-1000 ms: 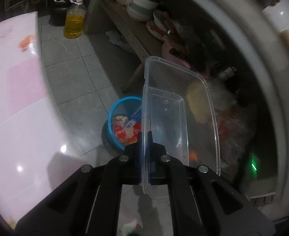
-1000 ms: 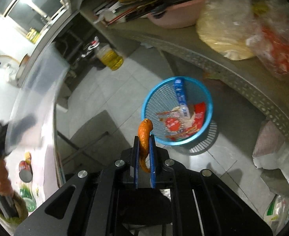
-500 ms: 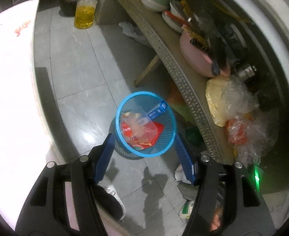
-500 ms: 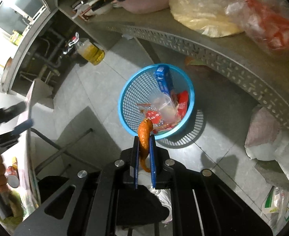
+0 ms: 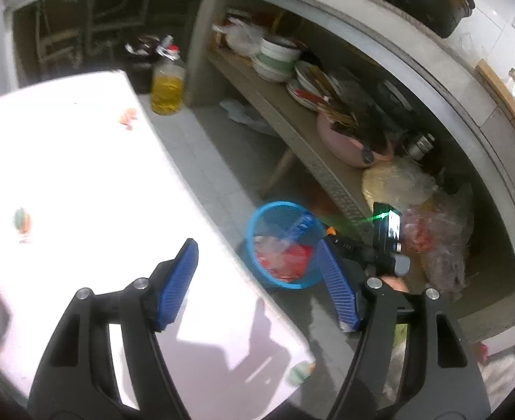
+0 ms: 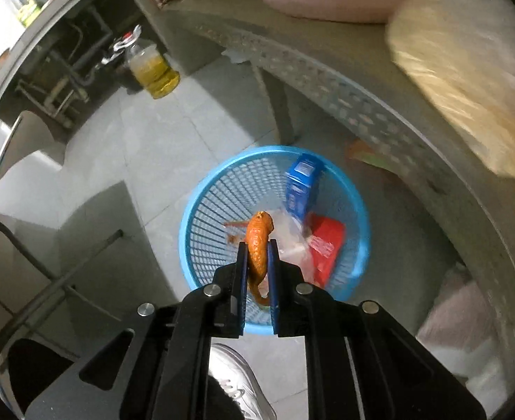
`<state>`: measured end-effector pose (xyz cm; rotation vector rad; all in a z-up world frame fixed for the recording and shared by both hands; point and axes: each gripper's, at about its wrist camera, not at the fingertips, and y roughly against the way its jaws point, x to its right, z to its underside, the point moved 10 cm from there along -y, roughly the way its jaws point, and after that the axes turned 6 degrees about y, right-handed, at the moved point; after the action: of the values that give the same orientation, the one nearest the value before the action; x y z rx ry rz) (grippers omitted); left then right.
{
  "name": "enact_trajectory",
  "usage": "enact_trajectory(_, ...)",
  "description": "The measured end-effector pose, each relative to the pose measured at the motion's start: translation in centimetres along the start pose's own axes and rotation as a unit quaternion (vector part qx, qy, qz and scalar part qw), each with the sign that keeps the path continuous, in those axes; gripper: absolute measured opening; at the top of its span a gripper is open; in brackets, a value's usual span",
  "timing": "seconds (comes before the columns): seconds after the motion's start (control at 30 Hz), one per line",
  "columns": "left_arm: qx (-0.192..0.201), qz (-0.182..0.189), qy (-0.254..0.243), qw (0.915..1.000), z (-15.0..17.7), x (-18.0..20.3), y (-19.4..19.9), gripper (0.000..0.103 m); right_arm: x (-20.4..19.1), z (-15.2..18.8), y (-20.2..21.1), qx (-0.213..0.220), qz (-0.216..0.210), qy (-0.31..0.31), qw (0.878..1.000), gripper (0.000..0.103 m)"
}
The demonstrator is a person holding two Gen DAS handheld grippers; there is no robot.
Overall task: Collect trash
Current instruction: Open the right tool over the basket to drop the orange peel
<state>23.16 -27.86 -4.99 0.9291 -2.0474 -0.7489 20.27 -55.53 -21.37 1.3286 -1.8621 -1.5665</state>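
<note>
A blue mesh waste basket [image 6: 201,203] stands on the tiled floor and holds a blue box [image 6: 301,189], a red wrapper [image 6: 327,241] and clear plastic. My right gripper [image 6: 258,245] hangs just above the basket, shut on a curled orange peel [image 6: 257,238]. In the left wrist view the same basket [image 5: 257,217] sits beyond the corner of a white table [image 5: 64,175]. My left gripper [image 5: 255,248] is above that table edge, its jaws opening with nothing between them. The right gripper [image 5: 331,234] shows at the basket's right rim.
A low shelf [image 5: 292,122] with stacked bowls, a pink basin [image 5: 348,140] and plastic bags [image 5: 397,182] runs right behind the basket. A bottle of yellow oil [image 6: 152,70] stands on the floor farther off. A white shoe [image 6: 240,385] is below my right gripper.
My left gripper let go of the clear plastic container, which now lies in the basket, and drew back over the table with its jaws wide. My right gripper sank toward the basket with the peel.
</note>
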Motion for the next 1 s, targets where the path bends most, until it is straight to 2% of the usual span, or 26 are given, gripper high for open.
enact_trajectory(0.17,0.028,-0.030,0.012,0.9991,0.8,-3.6,3.6,0.069,-2.5,-0.3,-3.7,-0.043,-0.021,0.035,0.998,0.017)
enact_trajectory(0.2,0.032,-0.033,0.016,0.9988,0.9,-4.1,4.2,0.070,-2.8,0.1,-4.0,-0.048,-0.020,0.038,0.998,0.024)
enact_trajectory(0.23,0.036,-0.036,0.020,0.9985,1.1,-4.8,4.7,0.070,-2.9,0.1,-4.1,-0.049,-0.019,0.039,0.998,0.033)
enact_trajectory(0.33,0.051,-0.044,0.026,0.9974,1.3,-6.4,6.5,0.070,-3.6,0.0,-3.3,-0.034,-0.022,0.036,0.999,0.043)
enact_trajectory(0.43,0.069,-0.044,0.026,0.9963,1.4,-7.6,8.2,0.070,-4.1,0.2,-1.6,-0.017,-0.019,0.039,0.999,0.047)
enact_trajectory(0.6,0.087,-0.040,0.011,0.9954,1.8,-9.1,10.6,0.070,-5.4,0.2,3.1,0.019,-0.023,0.051,0.998,0.048)
enact_trajectory(0.7,0.095,-0.047,0.002,0.9943,2.5,-9.7,12.0,0.071,-7.4,-0.1,6.7,0.046,-0.038,0.068,0.996,0.053)
enact_trajectory(0.87,0.130,-0.056,0.006,0.9899,3.6,-12.0,16.0,0.074,-13.9,-1.3,13.5,0.088,-0.093,0.117,0.985,0.061)
enact_trajectory(1.0,0.156,-0.069,0.022,0.9851,4.1,-14.1,18.6,0.076,-21.5,-1.9,18.2,0.114,-0.160,0.168,0.966,0.070)
